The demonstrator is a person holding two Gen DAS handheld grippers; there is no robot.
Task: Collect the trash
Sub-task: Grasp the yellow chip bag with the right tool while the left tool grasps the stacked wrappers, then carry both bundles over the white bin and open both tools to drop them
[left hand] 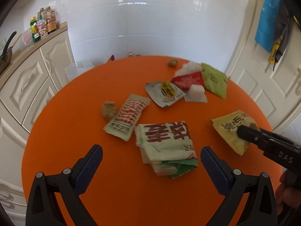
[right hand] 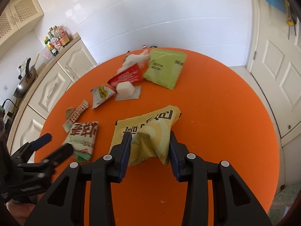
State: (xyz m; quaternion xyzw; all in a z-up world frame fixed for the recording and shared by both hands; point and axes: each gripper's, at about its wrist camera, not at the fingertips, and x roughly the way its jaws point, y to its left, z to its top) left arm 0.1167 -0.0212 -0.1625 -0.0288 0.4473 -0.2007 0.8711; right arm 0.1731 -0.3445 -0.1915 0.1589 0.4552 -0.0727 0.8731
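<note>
The yellow packet point(right hand: 148, 131) is pinched between the pads of the right claw point(right hand: 149, 146), crumpled above the orange bench point(right hand: 225, 131). The left claw point(left hand: 151, 162) is held wide open over the green-and-white wrapper point(left hand: 165, 145), nothing gripped. More wrappers are scattered beyond.

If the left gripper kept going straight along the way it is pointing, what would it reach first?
Most likely the folded pale green wrapper with dark red characters: it lies on the orange table just ahead of the left gripper, between its open jaws. How far above it the jaws hang is hard to judge.
</note>
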